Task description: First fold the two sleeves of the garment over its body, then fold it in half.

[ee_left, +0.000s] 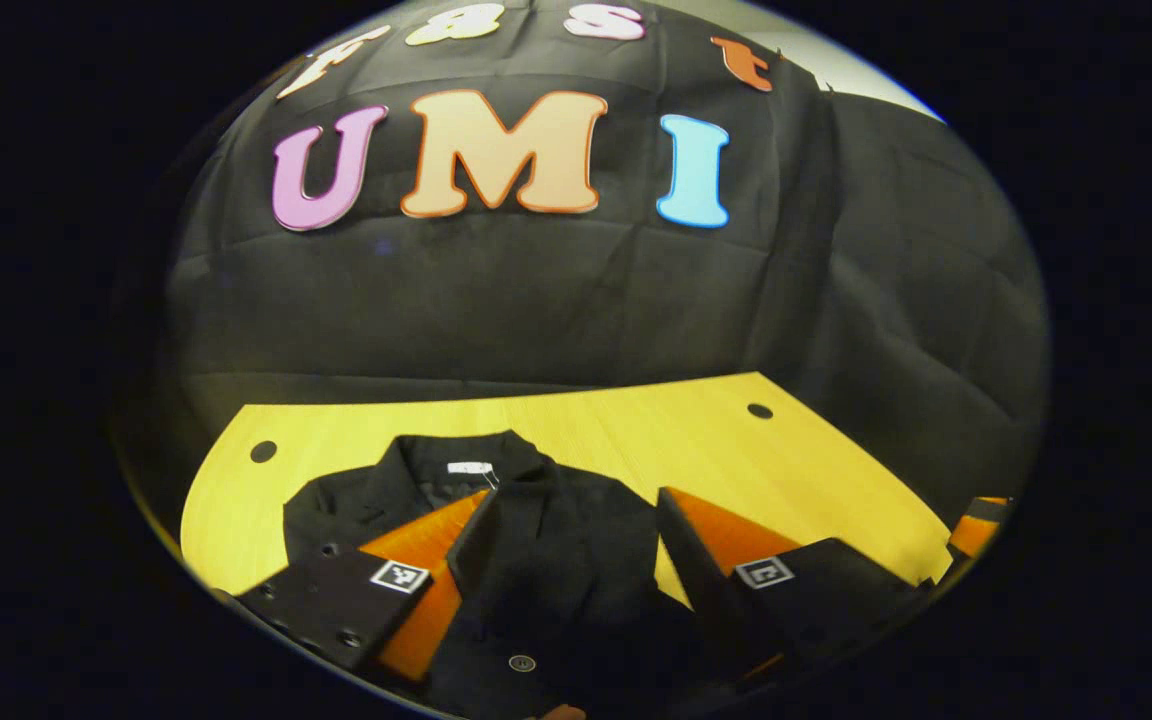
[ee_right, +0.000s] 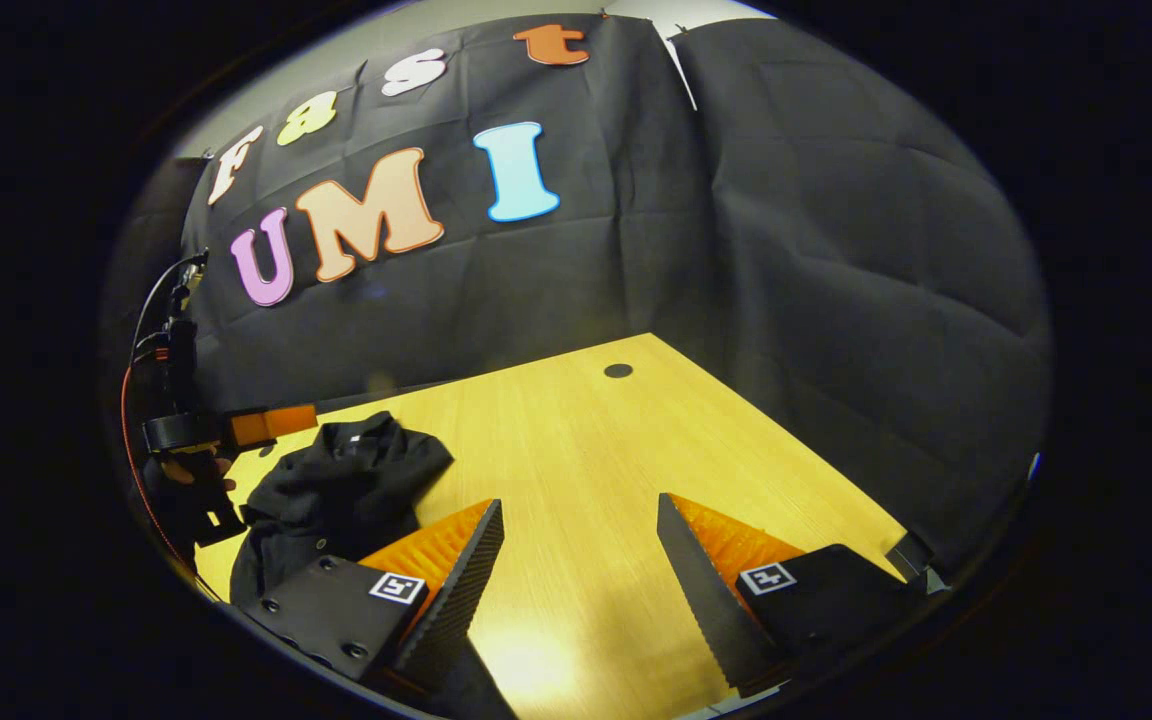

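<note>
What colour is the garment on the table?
Black, collar included; the garment shows best in the left gripper view, lying on the yellow table.

My left gripper view sits low and close over the garment, facing the booth wall. My right gripper view looks across the tabletop from farther right; both share the garment and tabletop.

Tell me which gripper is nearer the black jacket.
Left. The left gripper hangs over the black jacket, fingers open; the right gripper is off to its side over bare table.
</note>
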